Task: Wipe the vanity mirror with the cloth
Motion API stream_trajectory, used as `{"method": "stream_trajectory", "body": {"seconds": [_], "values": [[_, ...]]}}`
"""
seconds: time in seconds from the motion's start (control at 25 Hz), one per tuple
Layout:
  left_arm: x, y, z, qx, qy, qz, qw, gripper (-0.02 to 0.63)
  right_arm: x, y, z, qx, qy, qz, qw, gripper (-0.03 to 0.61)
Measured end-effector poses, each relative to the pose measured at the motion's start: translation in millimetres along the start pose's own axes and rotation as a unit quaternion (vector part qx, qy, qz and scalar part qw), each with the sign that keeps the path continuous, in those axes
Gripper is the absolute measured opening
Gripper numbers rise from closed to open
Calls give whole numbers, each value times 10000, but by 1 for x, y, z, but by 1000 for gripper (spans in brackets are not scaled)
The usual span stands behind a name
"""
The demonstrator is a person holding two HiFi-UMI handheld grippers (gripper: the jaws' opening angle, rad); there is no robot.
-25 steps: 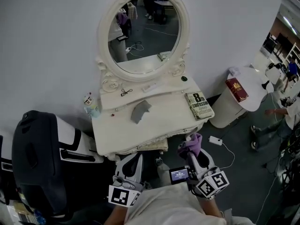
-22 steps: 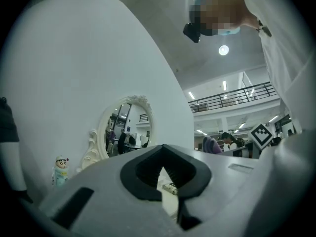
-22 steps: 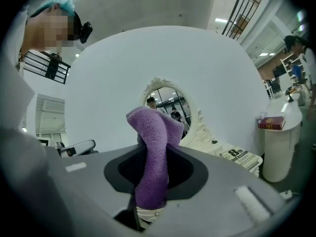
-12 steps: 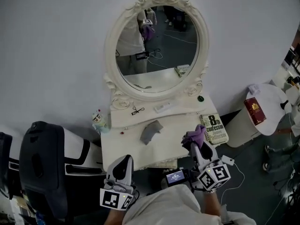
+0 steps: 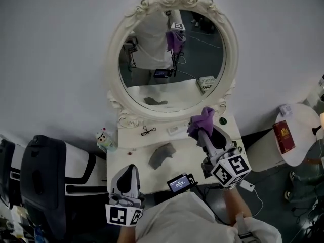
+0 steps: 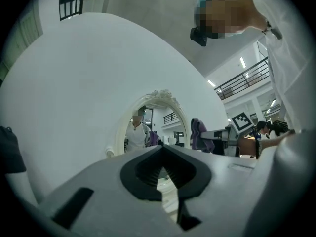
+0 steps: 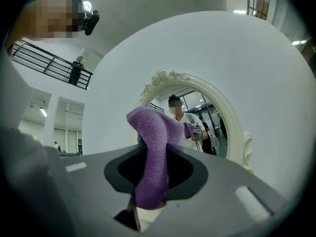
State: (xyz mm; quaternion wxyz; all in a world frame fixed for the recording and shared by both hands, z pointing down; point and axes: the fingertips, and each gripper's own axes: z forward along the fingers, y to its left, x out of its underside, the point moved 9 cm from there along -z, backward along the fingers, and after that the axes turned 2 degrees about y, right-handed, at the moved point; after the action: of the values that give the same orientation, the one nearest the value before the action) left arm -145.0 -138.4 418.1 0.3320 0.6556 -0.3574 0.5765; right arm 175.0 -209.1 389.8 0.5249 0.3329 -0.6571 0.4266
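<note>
Head view: we see the right gripper [image 5: 200, 133] held up at the centre right of the frame, just before the lower right rim of the vanity mirror [image 5: 172, 59]. Its jaws are closed on the purple cloth [image 5: 201, 119]. The cloth bunches above the tips, in front of the mirror's white frame; we cannot tell if it touches the frame or the glass. In the right gripper view the cloth fills the gap between the two jaws and hangs down through it, and the mirror stands right behind.

The left gripper [image 5: 126, 170] is low in the frame, left of centre, at the front left corner of the white dressing table [image 5: 131, 151], well apart from the mirror. In the left gripper view its jaws stand with the tips together, and we see nothing between them.

On the table top a grey folded piece [image 5: 162, 156] lies in the middle, and a pair of glasses [image 5: 148, 131] lies near the mirror's base. A dark chair [image 5: 40, 181] stands at the lower left of the frame.
</note>
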Motion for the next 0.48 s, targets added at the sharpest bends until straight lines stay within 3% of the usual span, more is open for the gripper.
{"method": "stream_trajectory", "body": {"seconds": [0.2,0.32,0.48], "values": [[-37,9,38,218,-348,425,9983,8,-70,-2,69,-203,-357,-528,9978,100],[-62,17,54,341,-635,484,9962,8,-108,10,103,-329,-605,-643,9956,100],[-90,30,65,461,-905,601,9930,8,-139,30,152,-216,-811,-1149,9898,100]]}}
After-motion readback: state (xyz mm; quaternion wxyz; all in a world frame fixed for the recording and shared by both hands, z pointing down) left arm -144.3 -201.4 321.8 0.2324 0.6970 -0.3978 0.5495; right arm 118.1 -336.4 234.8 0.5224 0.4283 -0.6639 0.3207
